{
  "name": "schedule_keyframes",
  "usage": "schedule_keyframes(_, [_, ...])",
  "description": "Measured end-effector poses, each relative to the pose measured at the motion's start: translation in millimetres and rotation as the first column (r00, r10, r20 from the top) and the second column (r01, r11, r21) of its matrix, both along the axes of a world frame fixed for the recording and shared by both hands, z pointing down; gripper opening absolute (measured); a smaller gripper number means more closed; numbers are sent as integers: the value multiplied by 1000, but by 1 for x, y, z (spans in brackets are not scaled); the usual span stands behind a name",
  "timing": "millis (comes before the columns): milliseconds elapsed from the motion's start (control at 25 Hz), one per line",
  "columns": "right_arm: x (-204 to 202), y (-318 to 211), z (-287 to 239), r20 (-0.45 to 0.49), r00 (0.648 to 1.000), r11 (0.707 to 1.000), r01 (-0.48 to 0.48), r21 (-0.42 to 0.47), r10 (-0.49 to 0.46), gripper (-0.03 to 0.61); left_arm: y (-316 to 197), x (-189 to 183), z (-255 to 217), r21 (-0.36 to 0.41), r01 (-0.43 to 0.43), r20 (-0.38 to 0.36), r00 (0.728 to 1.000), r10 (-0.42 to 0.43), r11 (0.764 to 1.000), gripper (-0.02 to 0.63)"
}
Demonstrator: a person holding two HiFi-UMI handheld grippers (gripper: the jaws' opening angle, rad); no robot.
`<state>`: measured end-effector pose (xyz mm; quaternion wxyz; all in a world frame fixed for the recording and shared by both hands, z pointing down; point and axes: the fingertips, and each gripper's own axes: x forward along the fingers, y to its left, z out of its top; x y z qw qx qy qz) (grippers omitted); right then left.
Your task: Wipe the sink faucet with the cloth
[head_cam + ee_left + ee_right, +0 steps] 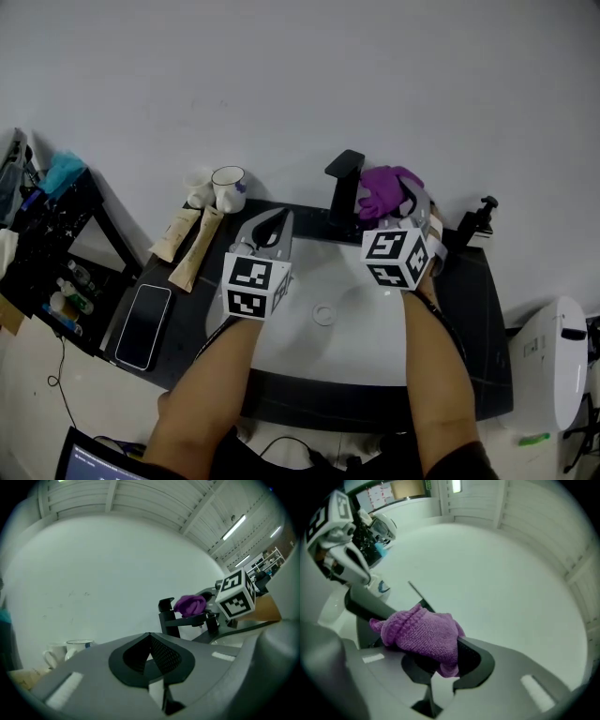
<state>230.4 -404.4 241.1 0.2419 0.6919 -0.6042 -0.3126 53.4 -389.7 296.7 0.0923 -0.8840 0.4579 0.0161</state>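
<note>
Right gripper (405, 214) is clenched on the purple cloth (386, 190). In the right gripper view the cloth bunches out past the jaw tips. Left gripper (277, 225) is pinched closed with nothing between its jaws and hovers over the left part of the sink (281, 349).

The black faucet (344, 190) stands at the back edge of the sink, roughly mid-way along it. The cloth is just right of the faucet's upright post. In the left gripper view it looks to sit on, or barely above, the spout (191, 619); contact is likely but I can't confirm it.

Key relation: the spout's long axis runs from the post at the back edge out over the basin, toward me. The faucet lies to the left of my right gripper and a little below it. The right gripper is much the nearer one and already has the cloth. My guess for the next strokes is along the spout, then left around the post. The left gripper isn't needed.
</note>
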Motion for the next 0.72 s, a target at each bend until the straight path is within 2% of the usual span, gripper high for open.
schedule_keyframes(80, [1, 3, -24, 9, 1000, 999, 4, 52, -4, 57, 1, 1, 0, 1, -1, 0, 1000, 1, 1000, 17])
schedule_keyframes(200, [-4, 3, -34, -47, 999, 999, 5, 53, -3, 57, 1, 0, 0, 4, -4, -6, 1000, 4, 1000, 17])
schedule_keyframes(400, [-3, -16, 7, -125, 992, 997, -5, -83, -6, 57, -1, -3, -3, 8, 4, -10, 1000, -3, 1000, 17])
schedule_keyframes(520, [-1, -24, 43, -164, 986, 984, -18, -178, -11, 57, -2, -4, -2, 6, 9, -11, 1000, -9, 1000, 17])
schedule_keyframes(720, [3, -27, 85, -205, 979, 957, -46, -286, -14, 57, -2, -5, -2, 3, 11, -16, 1000, -11, 1000, 17])
